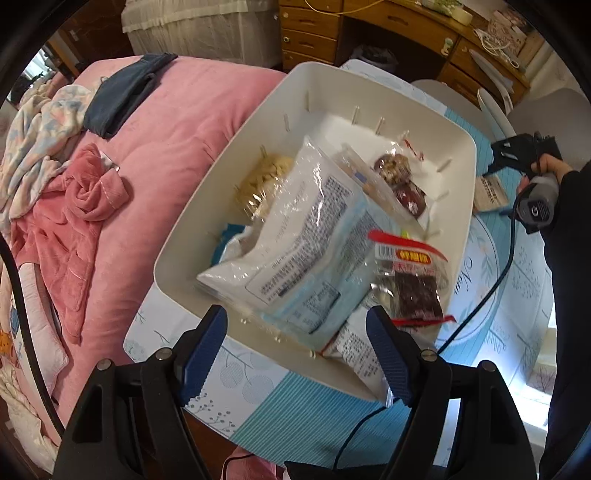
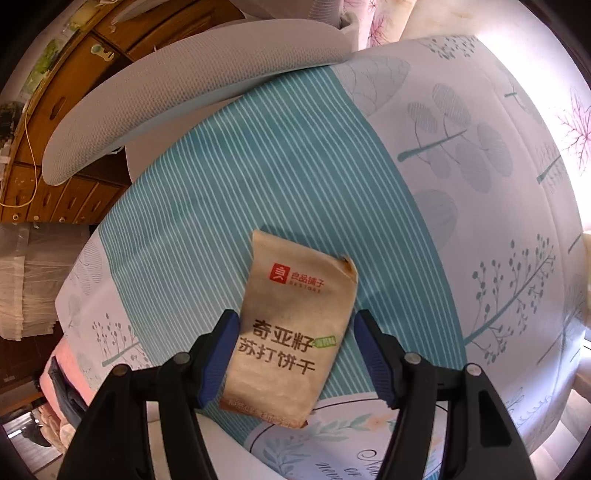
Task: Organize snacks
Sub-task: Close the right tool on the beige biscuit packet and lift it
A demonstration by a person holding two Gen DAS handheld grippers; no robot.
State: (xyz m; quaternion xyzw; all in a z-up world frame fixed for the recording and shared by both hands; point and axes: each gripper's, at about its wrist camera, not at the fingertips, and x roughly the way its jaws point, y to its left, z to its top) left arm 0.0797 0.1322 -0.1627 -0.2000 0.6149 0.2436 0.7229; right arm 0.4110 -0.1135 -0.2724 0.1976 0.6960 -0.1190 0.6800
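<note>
right gripper (image 2: pixel 293 356): pads spread either side of one tan cracker packet (image 2: pixel 295 328) lying flat on the bench (image 2: pixel 229 177), not pressing it. left gripper (image 1: pixel 297 354): pads apart, empty, over one white bin (image 1: pixel 458 173) holding several snack bags, count unclear. bench cloth teal-striped with leaf print. surroundings: one pink bed (image 1: pixel 177 125), wooden drawers (image 1: pixel 310 26), one grey chair (image 2: pixel 177 88).

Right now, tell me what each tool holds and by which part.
Nothing is held. The right tool stands open astride the tan cracker packet, its fingers clear of the packet's sides. The left tool is open above the white bin.
</note>
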